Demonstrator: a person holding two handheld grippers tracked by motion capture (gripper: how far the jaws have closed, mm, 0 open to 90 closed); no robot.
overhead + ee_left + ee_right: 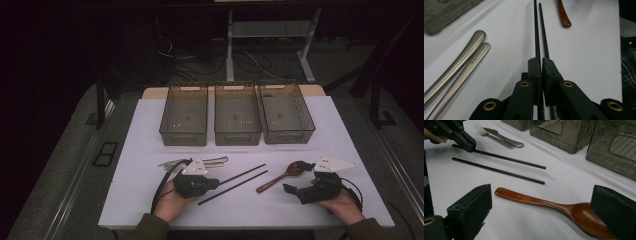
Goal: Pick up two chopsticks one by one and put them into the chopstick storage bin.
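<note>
We see the left gripper clenched on 1 black chopstick; the 2nd chopstick lies just beside it. The right gripper stands wide, straddling the wooden spoon. Metal cutlery lies near; 3 bins sit beyond.

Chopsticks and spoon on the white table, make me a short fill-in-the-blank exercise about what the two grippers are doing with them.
1. The left gripper has its jaws closed on one black ____.
2. The right gripper has its jaws wide open around the wooden ____.
3. Behind the cutlery stand ____ empty bins.
4. The metal fork lies beside a metal ____.

Missing words: chopstick; spoon; three; knife
</note>
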